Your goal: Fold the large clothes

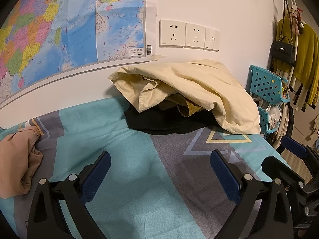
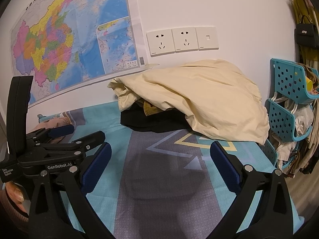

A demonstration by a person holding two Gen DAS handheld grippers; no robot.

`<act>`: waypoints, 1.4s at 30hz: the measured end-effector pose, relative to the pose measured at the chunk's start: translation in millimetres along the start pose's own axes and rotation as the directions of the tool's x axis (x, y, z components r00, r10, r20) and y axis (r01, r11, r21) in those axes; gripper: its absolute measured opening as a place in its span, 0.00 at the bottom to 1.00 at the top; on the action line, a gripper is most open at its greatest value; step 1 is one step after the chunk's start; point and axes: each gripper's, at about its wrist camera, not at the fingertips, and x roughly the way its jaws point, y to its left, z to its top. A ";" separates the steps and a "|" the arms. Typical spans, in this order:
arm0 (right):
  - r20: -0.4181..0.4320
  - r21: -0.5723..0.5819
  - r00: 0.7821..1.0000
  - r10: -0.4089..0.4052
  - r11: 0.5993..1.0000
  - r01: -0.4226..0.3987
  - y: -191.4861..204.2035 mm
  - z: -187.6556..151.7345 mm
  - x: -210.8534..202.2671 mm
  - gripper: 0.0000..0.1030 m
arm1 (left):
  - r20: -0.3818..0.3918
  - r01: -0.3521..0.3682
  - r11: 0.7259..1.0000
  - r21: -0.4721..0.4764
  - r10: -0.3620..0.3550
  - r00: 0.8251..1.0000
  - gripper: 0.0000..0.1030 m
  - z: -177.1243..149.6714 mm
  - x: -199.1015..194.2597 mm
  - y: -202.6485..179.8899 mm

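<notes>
A cream garment (image 1: 191, 87) lies crumpled on top of a black one (image 1: 159, 121) and a mustard one (image 1: 189, 107) against the far wall, and the pile shows again in the right wrist view as the cream garment (image 2: 209, 103). A tan garment (image 1: 18, 159) lies bunched at the left edge of the bed. My left gripper (image 1: 159, 171) hovers open over the bare sheet, short of the pile. Over the sheet too, my right gripper (image 2: 161, 165) stands open with nothing between its fingers. The left gripper (image 2: 79, 137) appears at the left of the right wrist view.
The bed sheet (image 1: 123, 139) is teal and grey with triangles. A wall map (image 1: 59, 29) and sockets (image 1: 189, 34) are behind the pile. Teal perforated baskets (image 2: 287, 109) and hanging clothes with a black handbag (image 1: 283, 52) stand to the right. A hand (image 2: 14, 197) holds the left gripper.
</notes>
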 end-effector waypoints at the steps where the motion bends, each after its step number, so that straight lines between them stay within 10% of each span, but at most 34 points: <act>1: 0.000 -0.001 1.000 -0.001 1.000 0.001 0.2 0.6 0.3 0.95 | -0.001 0.000 1.000 0.002 0.000 1.000 0.93 0.1 0.4 -0.3; 42: 0.008 -0.069 1.000 0.017 0.998 -0.016 1.9 15.7 14.7 0.95 | -0.042 -0.002 1.000 -0.017 0.001 0.999 0.93 3.7 20.7 4.3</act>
